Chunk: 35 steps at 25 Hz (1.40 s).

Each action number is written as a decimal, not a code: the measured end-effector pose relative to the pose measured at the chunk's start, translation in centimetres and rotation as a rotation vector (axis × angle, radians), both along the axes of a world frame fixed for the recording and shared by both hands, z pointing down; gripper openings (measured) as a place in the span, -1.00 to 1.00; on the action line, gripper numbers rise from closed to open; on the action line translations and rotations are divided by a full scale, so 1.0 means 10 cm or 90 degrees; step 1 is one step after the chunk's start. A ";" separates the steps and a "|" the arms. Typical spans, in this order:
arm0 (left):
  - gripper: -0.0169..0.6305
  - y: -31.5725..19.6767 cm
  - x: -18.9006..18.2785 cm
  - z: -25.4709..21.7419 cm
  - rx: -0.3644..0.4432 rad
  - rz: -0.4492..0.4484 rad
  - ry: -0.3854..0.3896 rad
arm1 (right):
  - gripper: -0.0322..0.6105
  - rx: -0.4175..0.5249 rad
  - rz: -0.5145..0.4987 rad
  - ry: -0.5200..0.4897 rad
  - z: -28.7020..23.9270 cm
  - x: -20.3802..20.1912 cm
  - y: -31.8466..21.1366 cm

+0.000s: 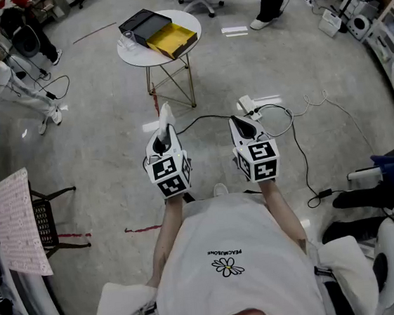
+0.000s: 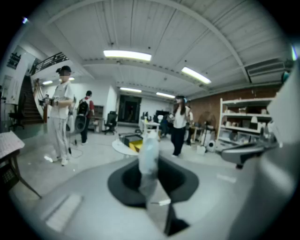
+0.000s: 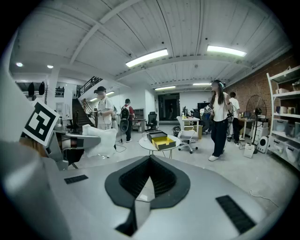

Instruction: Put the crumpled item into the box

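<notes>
In the head view, your left gripper [image 1: 164,127] is clamped on the white crumpled item [image 1: 166,114], held over the floor [image 1: 104,150] and well short of the far round bench [image 1: 133,53] carrying the open yellow box [image 1: 172,40]. The left gripper view shows the item pinched between nearly closed jaws. In the right gripper view, your right gripper [image 3: 148,180] has its jaws together with nothing between them.

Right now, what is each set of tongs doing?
Left tongs: closed on the crumpled white item.
Right tongs: closed, empty.
</notes>
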<state>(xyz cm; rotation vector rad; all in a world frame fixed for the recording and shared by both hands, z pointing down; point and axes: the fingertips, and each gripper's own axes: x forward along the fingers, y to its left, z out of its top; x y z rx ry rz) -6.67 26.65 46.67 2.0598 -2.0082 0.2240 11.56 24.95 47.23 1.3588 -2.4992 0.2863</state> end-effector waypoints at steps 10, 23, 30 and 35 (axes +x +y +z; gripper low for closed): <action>-0.80 -0.01 0.07 -0.02 -0.015 0.010 0.001 | -0.90 -0.012 -0.012 0.003 0.04 -0.01 0.05; -0.80 -0.25 0.10 0.27 -0.045 -0.020 0.023 | -0.90 -0.034 -0.060 -0.004 0.25 -0.03 -0.22; -0.80 -0.70 0.00 0.21 -0.038 -0.036 0.026 | -0.90 -0.048 -0.059 -0.008 0.30 -0.02 -0.63; -0.80 -1.21 -0.21 0.08 -0.016 -0.048 0.024 | -0.90 -0.035 -0.046 -0.025 0.22 -0.08 -1.10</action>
